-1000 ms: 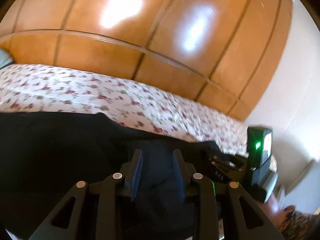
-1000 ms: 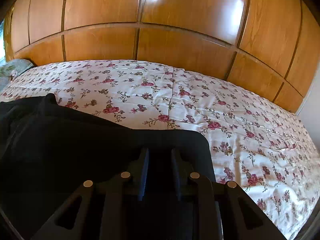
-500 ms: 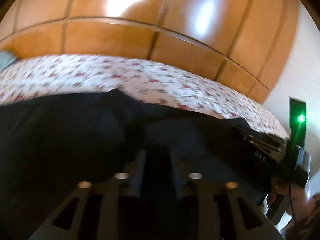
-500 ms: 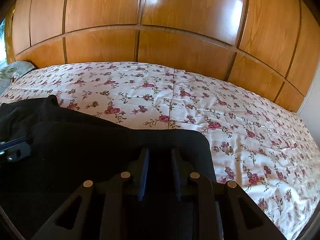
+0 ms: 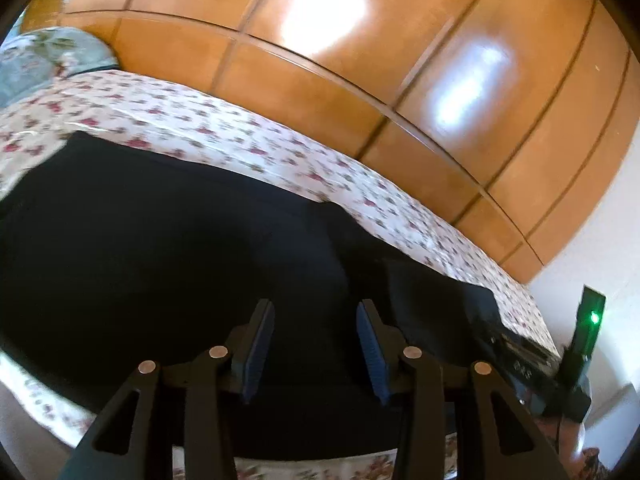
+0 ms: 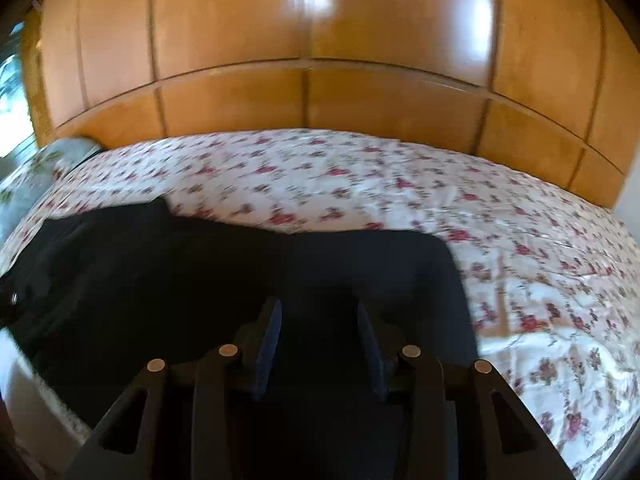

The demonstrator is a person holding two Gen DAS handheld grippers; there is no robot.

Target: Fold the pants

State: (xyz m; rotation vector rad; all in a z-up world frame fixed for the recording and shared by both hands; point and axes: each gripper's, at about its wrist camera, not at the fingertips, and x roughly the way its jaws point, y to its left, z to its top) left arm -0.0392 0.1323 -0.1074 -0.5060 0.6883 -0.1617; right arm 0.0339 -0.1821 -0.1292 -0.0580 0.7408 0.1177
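- Step: looks like a fold just laid down & let go; pants (image 5: 168,264) lie dark & flat on floral bedspread (image 6: 460,216), under & ahead of both tools.
- L gripper (image 5: 316,344): jaws have just been opening, now part-open, pads clear of cloth, nothing held.
- R gripper (image 6: 318,344): jaws have just been opening too, part-open, empty; pants' squared end just ahead-right of it.
- Next, prob: find a fresh edge to pinch w/ both for next fold, keep layers aligned.

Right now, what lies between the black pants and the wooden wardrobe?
Only the floral bedspread separates the pants from the wardrobe, seen in the right wrist view.
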